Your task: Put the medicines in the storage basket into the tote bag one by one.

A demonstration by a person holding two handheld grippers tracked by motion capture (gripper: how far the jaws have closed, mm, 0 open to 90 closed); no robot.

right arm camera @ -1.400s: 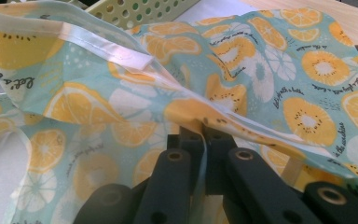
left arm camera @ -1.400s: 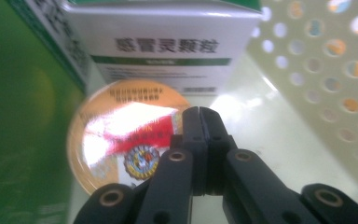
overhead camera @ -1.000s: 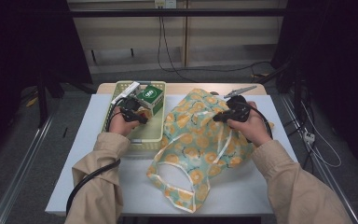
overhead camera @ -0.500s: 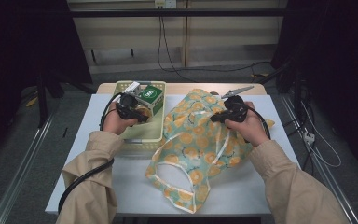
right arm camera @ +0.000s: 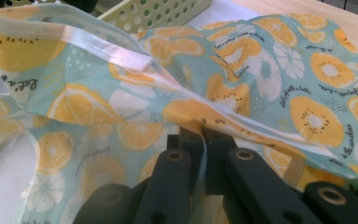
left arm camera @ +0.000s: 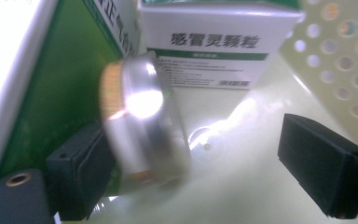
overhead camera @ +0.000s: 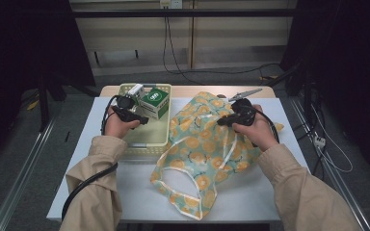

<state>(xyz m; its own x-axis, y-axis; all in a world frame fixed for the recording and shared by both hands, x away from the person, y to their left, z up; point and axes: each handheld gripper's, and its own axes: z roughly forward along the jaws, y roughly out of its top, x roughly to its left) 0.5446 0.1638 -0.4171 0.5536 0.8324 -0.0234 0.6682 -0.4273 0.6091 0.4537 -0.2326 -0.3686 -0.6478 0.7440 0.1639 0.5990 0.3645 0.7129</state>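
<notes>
Left gripper [overhead camera: 137, 118] is sitting over the basket [overhead camera: 144, 139] at the table's [overhead camera: 270, 192] 10 o'clock, jaws pointing toward 3 o'clock. In the left gripper view its jaws are standing wide apart, with a round metal tin [left arm camera: 142, 140] on edge between them, leaning against the left jaw; not gripped, blurred. Behind the tin, at 12 o'clock, a white box [left arm camera: 209, 44] with a green stripe and printed text is standing on the basket floor; a green box [left arm camera: 60, 88] is sitting at 9 o'clock. Perforated basket wall is showing at 2 o'clock. In the high view the boxes are lying in the basket's far half.

Right gripper [overhead camera: 226, 120] is resting on the bag [overhead camera: 207, 149], a fruit-print cloth one spread across the table's middle, handles toward 6 o'clock. In the right gripper view its jaws are pressed together, pinching a folded edge of the bag [right arm camera: 242, 88]; fabric is bunching up above them. A hand [overhead camera: 253, 132] is wrapping the right gripper, another hand [overhead camera: 115, 126] the left.
</notes>
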